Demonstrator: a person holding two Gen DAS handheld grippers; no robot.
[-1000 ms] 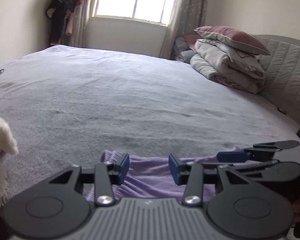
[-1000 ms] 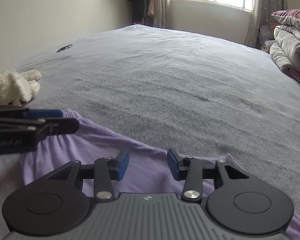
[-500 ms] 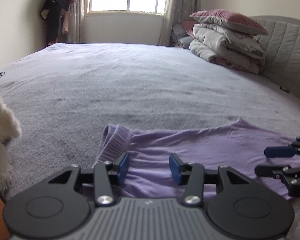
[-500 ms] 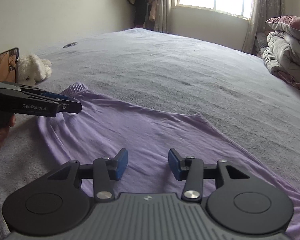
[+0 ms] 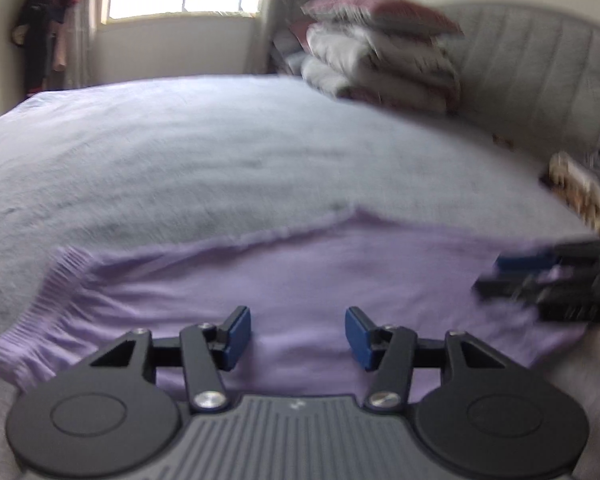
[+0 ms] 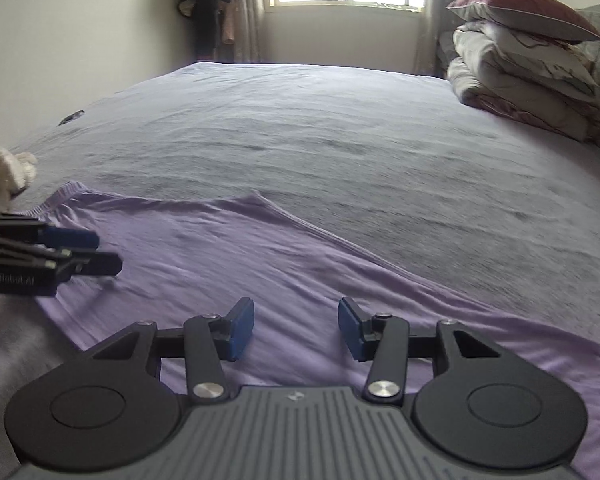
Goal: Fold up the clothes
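Lavender long-sleeve top (image 6: pixel 236 248) spread flat on grey bedspread (image 6: pixel 340 128), ribbed cuff (image 5: pixel 40 308) at near left corner. Left gripper (image 5: pixel 298 334) above the fabric, jaws opening, blue pads (image 5: pixel 238 334) clear of cloth, nothing pinched. Right gripper (image 6: pixel 296 328) likewise over the top, jaws parted, nothing between pads. White plush toy (image 6: pixel 4 176) off left edge, beside the cuff. Stacked pillows and duvet (image 6: pixel 528 68) against headboard, well apart. Left view blurred.

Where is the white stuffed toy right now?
In the right wrist view, the white stuffed toy lies at the far left edge on the grey bed, just beyond the purple garment's ribbed cuff.
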